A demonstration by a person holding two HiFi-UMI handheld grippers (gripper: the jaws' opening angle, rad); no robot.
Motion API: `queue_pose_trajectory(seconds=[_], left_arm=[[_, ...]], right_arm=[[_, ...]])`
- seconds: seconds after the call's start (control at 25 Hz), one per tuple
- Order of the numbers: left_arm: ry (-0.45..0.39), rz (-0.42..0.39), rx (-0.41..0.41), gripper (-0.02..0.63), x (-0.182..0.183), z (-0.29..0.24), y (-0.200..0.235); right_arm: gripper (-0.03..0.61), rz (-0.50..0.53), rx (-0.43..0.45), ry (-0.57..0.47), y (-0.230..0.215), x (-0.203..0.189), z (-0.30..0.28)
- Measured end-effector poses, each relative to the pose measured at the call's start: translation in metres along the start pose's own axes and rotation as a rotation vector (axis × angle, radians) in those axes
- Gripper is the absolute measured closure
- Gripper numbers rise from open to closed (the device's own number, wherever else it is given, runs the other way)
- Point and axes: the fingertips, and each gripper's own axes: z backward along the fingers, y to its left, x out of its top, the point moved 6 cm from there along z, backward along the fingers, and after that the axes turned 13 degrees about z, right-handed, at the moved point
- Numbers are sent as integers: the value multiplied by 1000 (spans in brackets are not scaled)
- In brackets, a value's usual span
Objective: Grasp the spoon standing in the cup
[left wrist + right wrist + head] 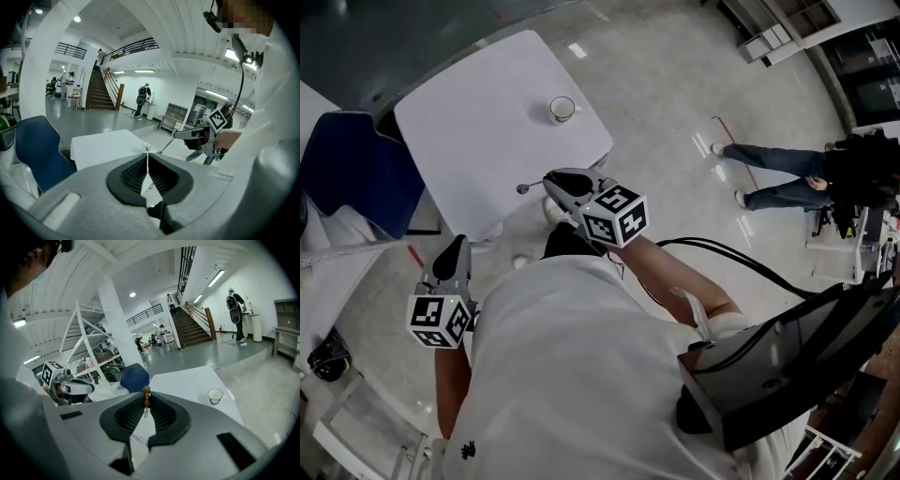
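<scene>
Spoon point(530, 187) clenched in right tool point(553, 180) at frame middle, cup point(562, 110) on white bench point(469, 122) above it, left tool point(455, 246) squeezed closed, lower left

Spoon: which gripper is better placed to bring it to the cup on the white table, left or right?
Right. The right gripper is shut on the spoon and is the one nearer the cup. The left gripper is shut, empty, and hangs farther back from the table.
</scene>
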Motion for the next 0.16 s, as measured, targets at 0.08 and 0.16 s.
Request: queue_pose_trajectory(seconds=[0.08,0.16], left_arm=[[3,0,0,597,5,-9,2],[6,1,-1,597,10,-19,3]], right_arm=[[534,-3,1,1,-9,1,-4],[534,-4,1,2,-19,3,-7]])
